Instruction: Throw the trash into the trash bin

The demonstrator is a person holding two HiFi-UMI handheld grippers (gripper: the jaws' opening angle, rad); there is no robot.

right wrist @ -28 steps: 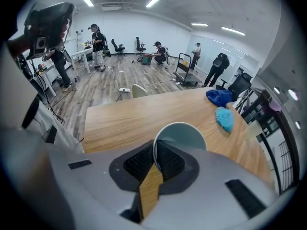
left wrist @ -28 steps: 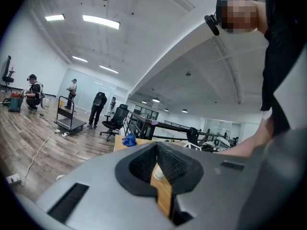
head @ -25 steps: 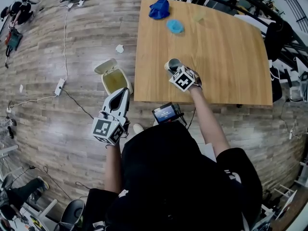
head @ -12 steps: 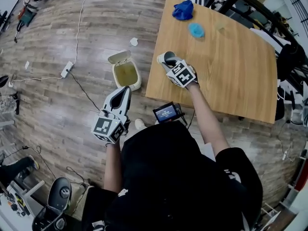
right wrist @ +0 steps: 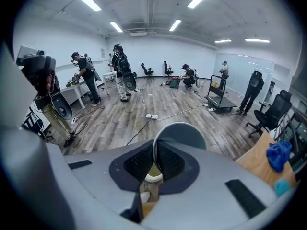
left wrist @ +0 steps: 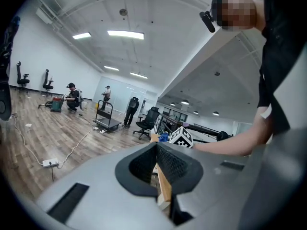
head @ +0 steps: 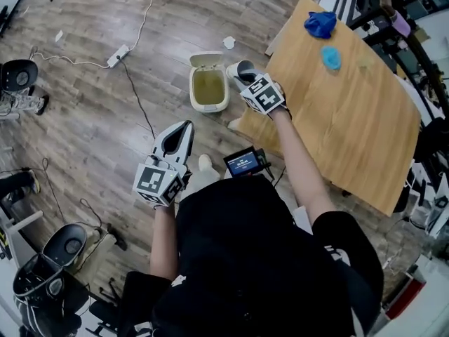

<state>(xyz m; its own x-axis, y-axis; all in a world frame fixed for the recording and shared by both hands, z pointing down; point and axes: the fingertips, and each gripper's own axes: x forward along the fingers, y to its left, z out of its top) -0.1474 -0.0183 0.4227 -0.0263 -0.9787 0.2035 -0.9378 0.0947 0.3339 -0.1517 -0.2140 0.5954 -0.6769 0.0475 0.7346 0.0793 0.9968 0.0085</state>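
A grey paper cup (head: 245,69) hangs off the table's near-left corner, just right of the trash bin (head: 208,88). My right gripper (head: 248,77) is shut on the cup's rim. In the right gripper view the rim (right wrist: 155,153) is pinched between the pads, and the cup (right wrist: 181,135) stands beyond the right gripper (right wrist: 154,150). The bin stands on the floor with its lid (head: 205,60) flipped open. My left gripper (head: 187,126) is lower, over the floor and short of the bin. It is shut and holds nothing. Its pads meet at the tips in the left gripper view, at left gripper (left wrist: 156,145).
The wooden table (head: 351,121) fills the right, with a blue cloth (head: 320,24) and a light blue item (head: 331,57) at its far end. A crumpled paper (head: 229,42) lies beyond the bin, and a power strip (head: 117,55) with cables to the left. Chair bases (head: 19,77) stand far left.
My right gripper has carried the cup from above the table, past its left edge, to beside the bin. The left gripper has shifted along the floor and is still shut.
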